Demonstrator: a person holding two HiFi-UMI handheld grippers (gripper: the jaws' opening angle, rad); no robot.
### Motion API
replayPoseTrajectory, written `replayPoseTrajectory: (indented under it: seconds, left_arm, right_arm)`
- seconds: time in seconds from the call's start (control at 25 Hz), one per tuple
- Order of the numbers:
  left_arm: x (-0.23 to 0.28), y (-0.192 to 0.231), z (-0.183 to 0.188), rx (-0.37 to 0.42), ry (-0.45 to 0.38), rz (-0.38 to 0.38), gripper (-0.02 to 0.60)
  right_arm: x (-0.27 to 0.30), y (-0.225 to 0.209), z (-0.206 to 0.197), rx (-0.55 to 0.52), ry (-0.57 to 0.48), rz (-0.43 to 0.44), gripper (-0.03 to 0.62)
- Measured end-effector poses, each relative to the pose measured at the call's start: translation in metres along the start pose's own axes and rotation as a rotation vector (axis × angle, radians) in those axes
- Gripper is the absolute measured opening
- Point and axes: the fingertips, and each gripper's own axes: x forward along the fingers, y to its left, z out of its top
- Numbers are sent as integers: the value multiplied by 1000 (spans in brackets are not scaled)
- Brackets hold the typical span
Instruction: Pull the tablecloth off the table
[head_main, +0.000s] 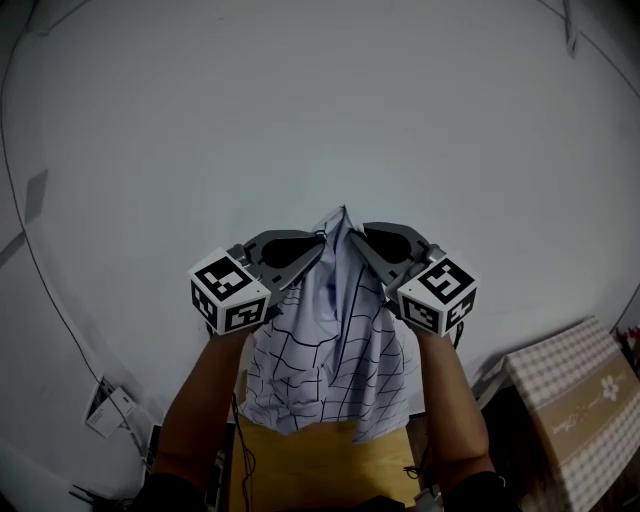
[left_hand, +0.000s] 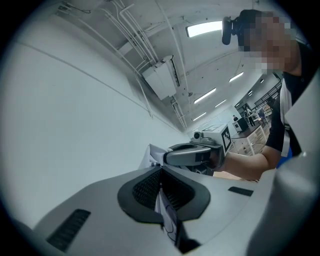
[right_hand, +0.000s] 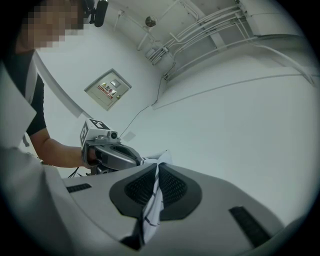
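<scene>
Left hand-held gripper (head_main: 322, 241): jaws closed tight on one upper fold of the tablecloth (head_main: 335, 350). In the left gripper view the thin cloth (left_hand: 168, 217) is pinched between the two ribbed pads (left_hand: 145, 189), with no gap beside it.
Right hand-held gripper (head_main: 368, 236): also closed on the tablecloth. In the right gripper view a strip of cloth (right_hand: 152, 210) runs down between the dark pads (right_hand: 175, 187).
Two grippers together: both are high above the counter (head_main: 320, 468), tips turned toward each other and close together, with only the peak of the cloth between them. Each one shows in the other's view, the right one (left_hand: 192, 155) from the left gripper and the left one (right_hand: 114, 155) from the right gripper.
Marker cubes: the left cube (head_main: 228, 292) and the right cube (head_main: 438, 292) sit at the rear ends of the grippers, above the counter's two sides.
Tablecloth: white with thin dark grid lines, bunched, hanging from the jaws over the counter. Whether its lower hem touches the counter I cannot tell.
Counter: yellow-brown wood, bare where it shows below the cloth.
Forearms: one bare forearm (head_main: 195, 420) rises at the counter's left side, the other (head_main: 450, 400) at its right side.
Checked box (head_main: 575, 400): to the right of the counter, apart from it.
Wall (head_main: 320, 110): plain white, behind the counter.
</scene>
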Motion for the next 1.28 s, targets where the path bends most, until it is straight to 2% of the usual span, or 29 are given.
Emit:
replayPoseTrajectory:
  seconds: [0.52, 1.28]
  left_arm:
    - [-4, -5, 9, -20, -30, -25, 14]
    - [-4, -1, 11, -4, -39, -9, 15]
  right_arm:
    - [-3, 7, 12, -28, -27, 13, 25]
    - [-7, 0, 13, -37, -63, 15, 25]
